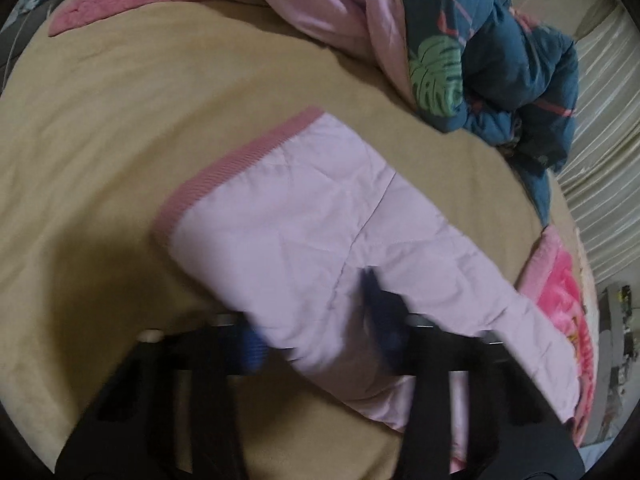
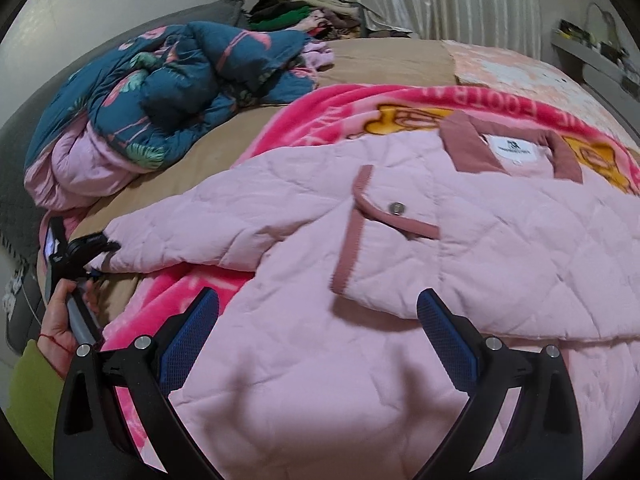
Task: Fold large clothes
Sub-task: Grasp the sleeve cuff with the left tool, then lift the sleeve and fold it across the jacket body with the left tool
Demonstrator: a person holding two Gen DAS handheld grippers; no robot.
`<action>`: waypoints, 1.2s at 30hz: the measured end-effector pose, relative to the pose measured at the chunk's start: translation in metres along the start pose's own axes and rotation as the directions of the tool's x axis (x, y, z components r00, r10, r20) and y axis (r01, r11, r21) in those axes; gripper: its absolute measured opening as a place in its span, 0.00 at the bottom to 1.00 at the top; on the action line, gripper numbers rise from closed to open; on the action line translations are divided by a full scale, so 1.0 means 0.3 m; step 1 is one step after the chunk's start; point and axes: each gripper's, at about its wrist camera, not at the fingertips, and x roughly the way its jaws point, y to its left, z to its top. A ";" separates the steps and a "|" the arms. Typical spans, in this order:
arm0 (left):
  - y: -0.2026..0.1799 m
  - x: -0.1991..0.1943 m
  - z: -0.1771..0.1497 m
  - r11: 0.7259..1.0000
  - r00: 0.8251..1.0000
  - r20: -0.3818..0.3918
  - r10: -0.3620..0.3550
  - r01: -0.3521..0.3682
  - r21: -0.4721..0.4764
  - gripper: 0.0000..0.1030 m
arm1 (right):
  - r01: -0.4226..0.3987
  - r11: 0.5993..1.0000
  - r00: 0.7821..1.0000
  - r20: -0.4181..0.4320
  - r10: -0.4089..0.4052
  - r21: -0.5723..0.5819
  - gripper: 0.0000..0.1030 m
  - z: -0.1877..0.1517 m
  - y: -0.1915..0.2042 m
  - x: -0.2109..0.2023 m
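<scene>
With sleeve (image 1: 304, 216) clamped, left gripper (image 1: 316, 344).

Matt quilted cloth jacket (image 2: 400, 264) on a fluffy fleece blanket (image 2: 320, 120) (ribbed trim)

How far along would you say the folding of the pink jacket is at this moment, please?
Early. Done: the pink jacket lies spread front-up on the blanket. In hand: the left gripper has the sleeve between its fingers; the right gripper hovers open above the body. Left: both sleeves and the body remain unfolded.
</scene>
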 end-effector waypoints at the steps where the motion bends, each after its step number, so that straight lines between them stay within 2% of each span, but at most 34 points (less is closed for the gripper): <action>1: -0.004 -0.022 0.006 1.000 1.000 0.017 -0.013 0.013 0.008 0.16 | -0.001 1.000 1.000 0.004 0.001 0.010 0.96 -0.003 -0.008 -0.005; 6: -0.075 -0.138 0.019 0.994 0.992 0.093 -0.080 0.073 0.078 0.09 | 0.001 1.000 1.000 0.015 -0.001 0.020 0.96 -0.017 -0.032 -0.035; 11: -0.130 -0.270 0.007 0.977 0.971 0.137 -0.197 0.183 0.113 0.06 | -0.001 0.998 0.999 0.035 -0.001 0.058 0.96 -0.039 -0.071 -0.099; 17: -0.168 -0.418 -0.044 0.953 0.943 0.167 -0.288 0.266 0.142 0.04 | 0.032 0.998 0.997 0.061 -0.036 0.054 0.96 -0.053 -0.112 -0.190; 20: -0.221 -0.474 -0.078 0.945 0.935 0.185 -0.303 0.269 0.186 0.04 | 0.070 0.996 0.994 0.085 -0.074 0.050 0.96 -0.053 -0.150 -0.250; 24: -0.310 -0.538 -0.130 0.929 0.926 0.186 -0.329 0.282 0.241 0.04 | 0.080 0.994 0.990 0.106 -0.088 0.078 0.96 -0.060 -0.213 -0.307; 31: -0.499 -0.685 -0.206 0.884 0.898 0.193 -0.395 0.315 0.345 0.03 | 0.061 0.989 0.988 0.136 -0.079 0.132 0.96 -0.082 -0.307 -0.375; 36: -0.609 -0.755 -0.256 0.856 0.886 0.194 -0.422 0.318 0.408 0.03 | 0.031 0.987 0.985 0.163 -0.057 0.159 0.96 -0.103 -0.360 -0.428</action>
